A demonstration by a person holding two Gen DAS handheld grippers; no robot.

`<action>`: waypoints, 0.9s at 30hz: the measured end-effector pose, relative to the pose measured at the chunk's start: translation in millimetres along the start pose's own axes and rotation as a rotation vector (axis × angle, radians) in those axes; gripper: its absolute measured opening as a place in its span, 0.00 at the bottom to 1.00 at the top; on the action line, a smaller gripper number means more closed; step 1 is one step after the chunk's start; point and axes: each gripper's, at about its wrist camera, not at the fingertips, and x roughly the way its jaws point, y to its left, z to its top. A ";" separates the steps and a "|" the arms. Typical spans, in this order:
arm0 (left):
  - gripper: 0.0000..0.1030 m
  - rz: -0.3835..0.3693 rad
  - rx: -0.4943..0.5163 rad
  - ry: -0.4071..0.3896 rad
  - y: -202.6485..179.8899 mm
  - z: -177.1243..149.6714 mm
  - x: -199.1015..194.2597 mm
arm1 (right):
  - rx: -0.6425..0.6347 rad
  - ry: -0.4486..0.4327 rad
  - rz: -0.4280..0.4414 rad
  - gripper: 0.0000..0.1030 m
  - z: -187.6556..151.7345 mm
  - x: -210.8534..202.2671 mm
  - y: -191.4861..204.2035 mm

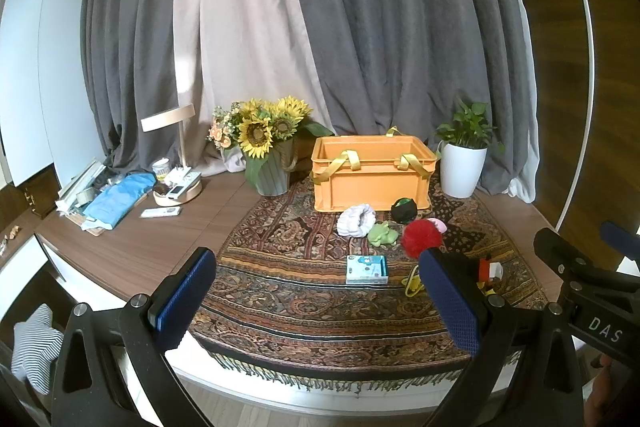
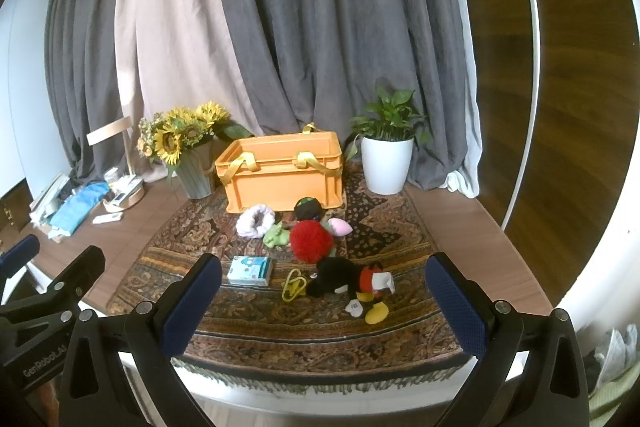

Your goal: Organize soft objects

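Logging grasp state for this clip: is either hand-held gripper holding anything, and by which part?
Nothing is held. The left hand-held gripper and right hand-held gripper are both open, with every toy lying on the patterned cloth.

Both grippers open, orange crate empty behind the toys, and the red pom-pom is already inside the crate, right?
Not quite. The red pom-pom lies on the patterned cloth in front of the orange crate, as the right wrist view shows. Left gripper and right gripper are open; no toys show inside the crate.
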 end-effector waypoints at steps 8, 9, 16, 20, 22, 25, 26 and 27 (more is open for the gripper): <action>1.00 -0.001 0.002 -0.002 -2.3 -1.8 0.8 | 0.001 0.000 -0.001 0.99 0.6 0.1 -1.7; 1.00 -0.001 0.002 -0.003 -2.3 -2.4 0.6 | 0.000 0.000 -0.002 0.99 0.2 -0.2 -1.2; 1.00 -0.002 0.001 -0.003 -2.8 -2.4 1.3 | 0.000 -0.001 -0.003 0.99 -0.2 -0.3 -1.9; 1.00 -0.001 0.001 -0.004 -2.4 -3.4 0.7 | 0.000 -0.001 -0.003 0.99 0.3 1.0 -4.6; 1.00 -0.001 0.002 -0.006 -4.5 -4.3 0.9 | -0.001 -0.001 -0.003 0.99 -0.1 0.4 -2.7; 1.00 0.000 0.001 -0.003 -4.1 -4.3 1.4 | -0.001 -0.001 -0.003 0.99 -0.5 0.3 -2.3; 1.00 -0.001 0.000 -0.003 -3.9 -4.8 1.2 | -0.001 -0.001 -0.002 0.99 -0.5 0.5 -2.6; 1.00 -0.003 0.000 -0.002 -4.1 -5.8 1.0 | -0.001 -0.001 -0.003 0.99 -0.7 0.3 -2.1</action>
